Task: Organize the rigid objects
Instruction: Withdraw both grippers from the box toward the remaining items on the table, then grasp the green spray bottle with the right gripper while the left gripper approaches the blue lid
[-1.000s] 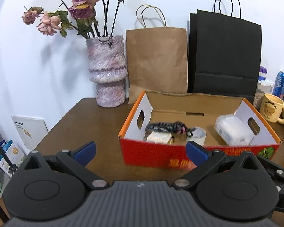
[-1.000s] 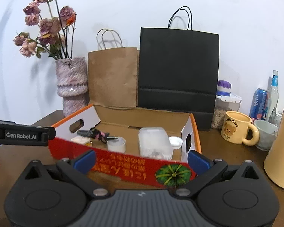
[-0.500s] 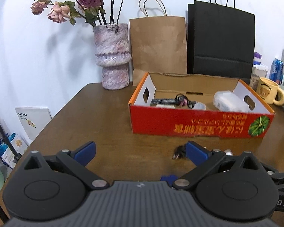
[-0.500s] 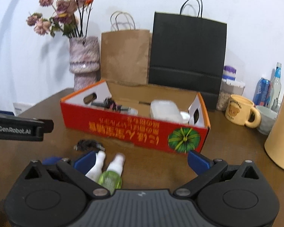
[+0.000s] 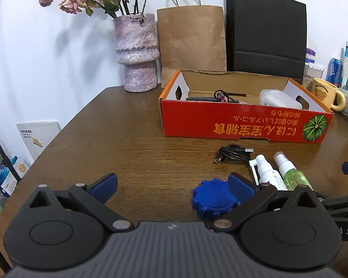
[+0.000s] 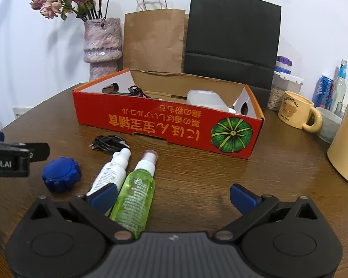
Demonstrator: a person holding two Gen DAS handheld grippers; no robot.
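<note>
While both tools are hovering low over the brown wooden surface (image 5: pixel 127 139), neither is gripping anything: the left tool (image 5: pixel 171 186) is holding its blue-tipped fingers (image 5: pixel 104 183) wide apart, and the right tool (image 6: pixel 174 197) is likewise spread open with nothing between its pads.

Sitting toward the back of the surface is the red cardboard box (image 6: pixel 164 125), printed with a green pumpkin at one end. Inside it, a clear plastic container (image 6: pixel 206 98) is lying near the right end and a dark coiled cable with a pink bit (image 5: pixel 211 98) is lying near the left end.

In front of the box, loose items are waiting on the surface. A blue ridged cap (image 6: pixel 61 173) is resting just beside the left tool's right finger in the left wrist view. A white spray bottle (image 6: pixel 112 173) and a green spray bottle (image 6: pixel 136 190) are lying side by side, nozzles pointing toward the box, the green one reaching back between the right tool's fingers. A small black bundled cable (image 6: pixel 109 144) is lying near the bottles' nozzles, between them and the box.

Behind the box, a pink vase (image 5: pixel 136 53) of dried flowers, a brown paper bag (image 5: pixel 192 39) and a black paper bag (image 5: pixel 266 32) are standing against the wall; a yellow bear mug (image 6: pixel 297 112) is sitting to the right.
</note>
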